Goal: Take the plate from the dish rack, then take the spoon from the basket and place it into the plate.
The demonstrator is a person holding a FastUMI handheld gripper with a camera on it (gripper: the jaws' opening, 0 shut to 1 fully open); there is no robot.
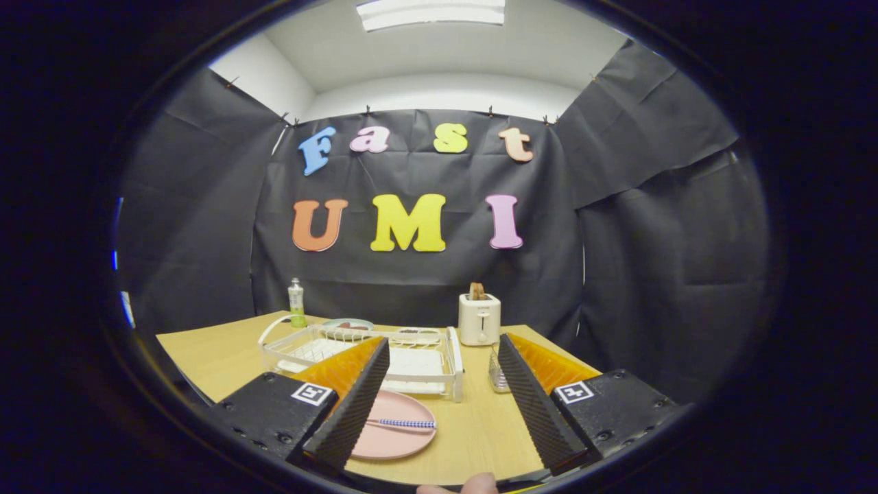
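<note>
Wooden table (480,432) holds pink plate (405,439) bearing spoon (405,423), between spread, empty tongs (439,418), near dish rack (411,360).

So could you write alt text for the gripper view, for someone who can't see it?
A pink plate lies on a wooden table with a blue-and-white spoon resting on it, between the open, empty jaws of the gripper. Beyond stand a white dish rack, a small basket, a toaster and a green bottle.

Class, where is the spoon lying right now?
The spoon lies on the pink plate, just before the dish rack, between the open gripper's fingers, nearer the left one.
</note>
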